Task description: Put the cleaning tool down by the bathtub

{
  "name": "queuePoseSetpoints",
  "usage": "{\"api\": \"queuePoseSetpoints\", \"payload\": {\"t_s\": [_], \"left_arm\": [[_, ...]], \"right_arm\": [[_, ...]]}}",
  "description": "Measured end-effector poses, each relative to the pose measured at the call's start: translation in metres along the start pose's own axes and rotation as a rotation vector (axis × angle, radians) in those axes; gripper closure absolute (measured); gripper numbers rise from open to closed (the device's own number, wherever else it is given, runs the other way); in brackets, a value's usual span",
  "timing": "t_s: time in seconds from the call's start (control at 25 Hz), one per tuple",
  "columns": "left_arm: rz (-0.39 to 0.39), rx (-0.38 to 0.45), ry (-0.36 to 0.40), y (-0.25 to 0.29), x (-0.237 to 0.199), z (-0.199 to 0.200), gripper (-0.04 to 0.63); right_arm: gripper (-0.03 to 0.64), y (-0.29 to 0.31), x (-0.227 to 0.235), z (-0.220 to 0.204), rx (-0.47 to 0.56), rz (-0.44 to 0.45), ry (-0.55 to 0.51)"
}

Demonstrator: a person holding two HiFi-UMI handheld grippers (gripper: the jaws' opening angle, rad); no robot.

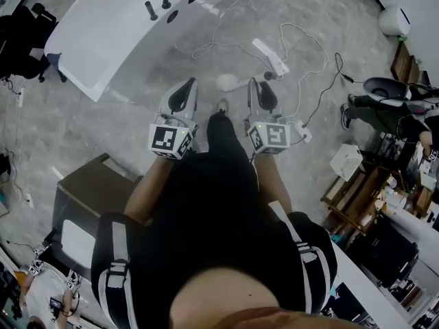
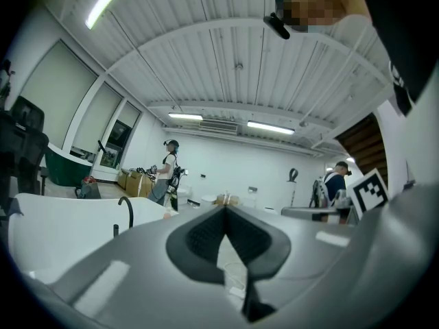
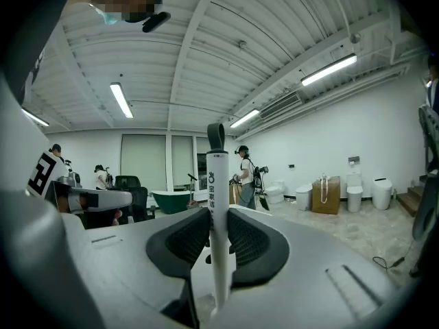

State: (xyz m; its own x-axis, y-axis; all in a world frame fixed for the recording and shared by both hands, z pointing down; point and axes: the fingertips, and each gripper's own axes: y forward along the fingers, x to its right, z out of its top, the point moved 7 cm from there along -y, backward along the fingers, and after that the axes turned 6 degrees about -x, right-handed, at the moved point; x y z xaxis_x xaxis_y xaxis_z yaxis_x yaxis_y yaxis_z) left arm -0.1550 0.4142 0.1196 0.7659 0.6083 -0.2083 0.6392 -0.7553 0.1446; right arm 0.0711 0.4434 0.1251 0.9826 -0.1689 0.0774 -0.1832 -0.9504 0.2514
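Note:
The cleaning tool (image 3: pixel 217 204) is a white stick with a grey loop on top. It stands upright between the pads of my right gripper (image 3: pixel 218 235), which is shut on it. In the head view the right gripper (image 1: pixel 258 91) points away from me over the floor, and a white end of the tool (image 1: pixel 226 82) shows just left of it. My left gripper (image 1: pixel 182 93) is level with it, with its jaws (image 2: pixel 225 211) shut tip to tip on nothing. The white bathtub (image 1: pixel 116 26) with black taps lies ahead to the left, and its rim (image 2: pixel 55 225) shows in the left gripper view.
A white power strip (image 1: pixel 271 57) and loose cables lie on the marble floor ahead. A brown box (image 1: pixel 89 190) stands at my left, and cluttered shelves (image 1: pixel 384 184) at my right. Farther off are a green tub (image 3: pixel 168 199), toilets (image 3: pixel 354 189) and several people.

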Motion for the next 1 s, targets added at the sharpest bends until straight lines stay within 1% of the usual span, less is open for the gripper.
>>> {"api": "queuePoseSetpoints", "payload": {"t_s": [0.24,0.52,0.8,1.0], "left_arm": [[0.016,-0.001,-0.004,0.071,-0.001,0.008,0.588],[0.054,-0.006,-0.011,0.141,0.008,0.014,0.588],[0.097,-0.01,-0.014,0.191,0.007,0.012,0.588],[0.135,-0.007,-0.017,0.213,0.003,0.016,0.588]], "right_arm": [[0.529,0.05,0.046,0.013,-0.015,0.022,-0.028],[0.529,0.091,0.101,0.022,-0.025,0.067,-0.017],[0.529,0.131,0.14,0.031,-0.023,0.116,-0.027],[0.529,0.154,0.159,0.036,-0.022,0.127,-0.027]]}}
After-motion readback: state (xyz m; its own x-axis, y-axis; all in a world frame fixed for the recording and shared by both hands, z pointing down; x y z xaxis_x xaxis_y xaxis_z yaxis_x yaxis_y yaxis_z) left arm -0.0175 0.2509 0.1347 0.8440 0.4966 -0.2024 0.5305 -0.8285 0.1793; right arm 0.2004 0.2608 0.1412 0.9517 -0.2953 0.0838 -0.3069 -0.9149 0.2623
